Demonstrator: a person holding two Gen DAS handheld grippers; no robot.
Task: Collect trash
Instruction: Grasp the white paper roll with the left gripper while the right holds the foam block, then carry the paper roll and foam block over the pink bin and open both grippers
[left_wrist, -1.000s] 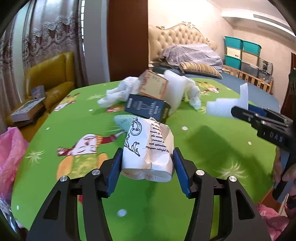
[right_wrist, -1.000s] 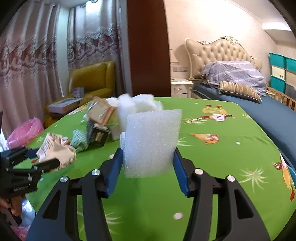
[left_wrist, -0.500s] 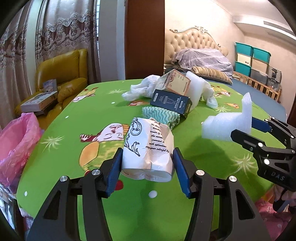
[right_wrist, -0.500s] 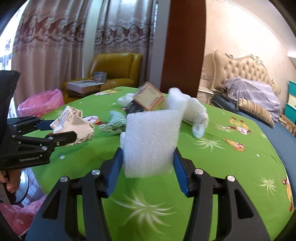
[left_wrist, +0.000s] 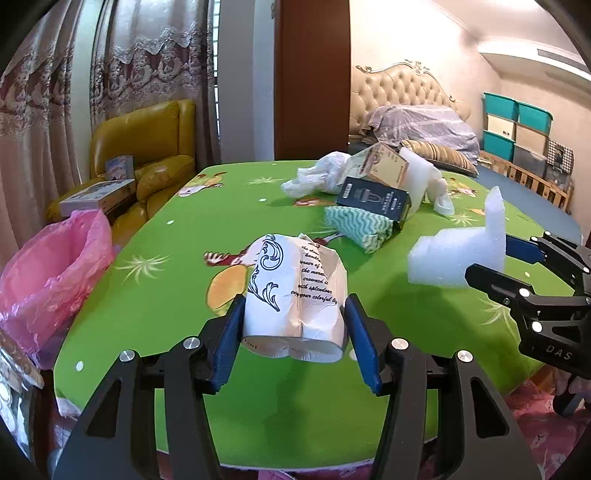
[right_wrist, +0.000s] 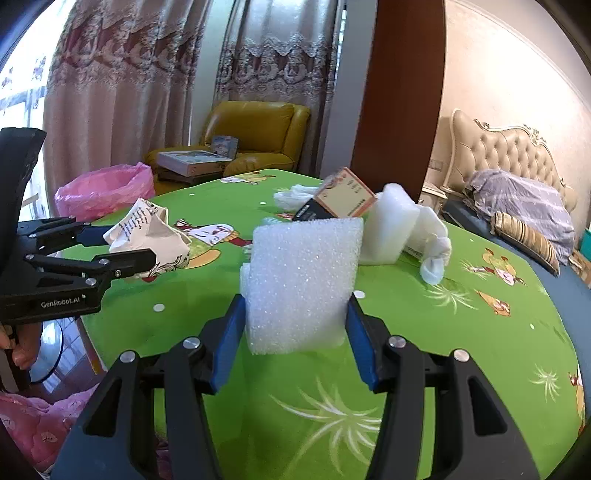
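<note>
My left gripper (left_wrist: 294, 314) is shut on a crumpled white paper cup (left_wrist: 295, 295) with dark print, held above the near edge of the green table (left_wrist: 166, 295). My right gripper (right_wrist: 295, 314) is shut on a white foam block (right_wrist: 303, 284); the same foam block (left_wrist: 458, 251) shows at the right of the left wrist view. A pink trash bag (left_wrist: 51, 273) stands open off the table's left side, also seen as the pink bag (right_wrist: 103, 188) behind the left gripper (right_wrist: 122, 247) in the right wrist view.
A heap of trash lies on the far part of the table: a tan box (left_wrist: 384, 166), a dark box (left_wrist: 373, 197), a green wavy cloth (left_wrist: 358, 225), white plastic (left_wrist: 317, 177) and more foam (right_wrist: 388, 229). A yellow armchair (left_wrist: 147, 147) and a bed (left_wrist: 417, 122) stand behind.
Both grippers have swung left with their loads; the pink bag has come into view at the left, and the trash heap has shifted right in both views.
</note>
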